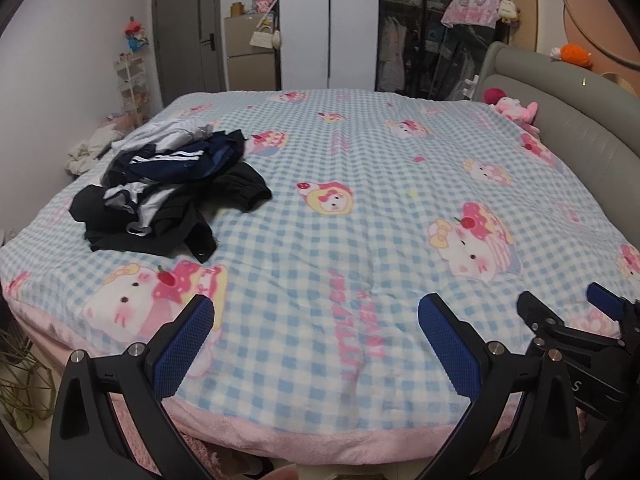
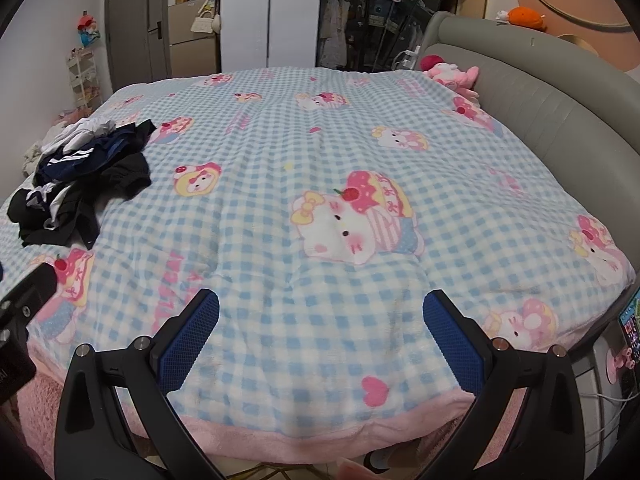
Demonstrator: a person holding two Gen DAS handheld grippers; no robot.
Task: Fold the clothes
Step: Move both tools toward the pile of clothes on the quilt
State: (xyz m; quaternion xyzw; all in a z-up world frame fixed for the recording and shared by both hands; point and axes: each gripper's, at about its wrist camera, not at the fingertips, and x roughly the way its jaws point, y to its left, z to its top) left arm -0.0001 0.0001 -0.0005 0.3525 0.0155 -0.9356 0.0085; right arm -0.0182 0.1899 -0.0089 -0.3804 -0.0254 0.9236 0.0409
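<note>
A heap of dark and white clothes [image 1: 168, 192] lies on the far left part of the bed; the right wrist view shows the same heap [image 2: 80, 184] at its left edge. My left gripper [image 1: 316, 312] hovers open over the near edge of the blue checked blanket [image 1: 360, 168], nothing between its blue pads. My right gripper [image 2: 320, 308] is open too, above the blanket [image 2: 280, 128] near the front edge, well right of the clothes. The right gripper [image 1: 568, 304] also shows at the lower right of the left wrist view.
A grey padded headboard [image 1: 568, 120] runs along the bed's right side with a pink plush toy [image 1: 516, 110] by it. Behind the bed stand a wardrobe [image 1: 424, 32], a white door [image 1: 328, 20] and a small shelf [image 1: 130, 80]. A phone [image 2: 628, 320] sits at the right.
</note>
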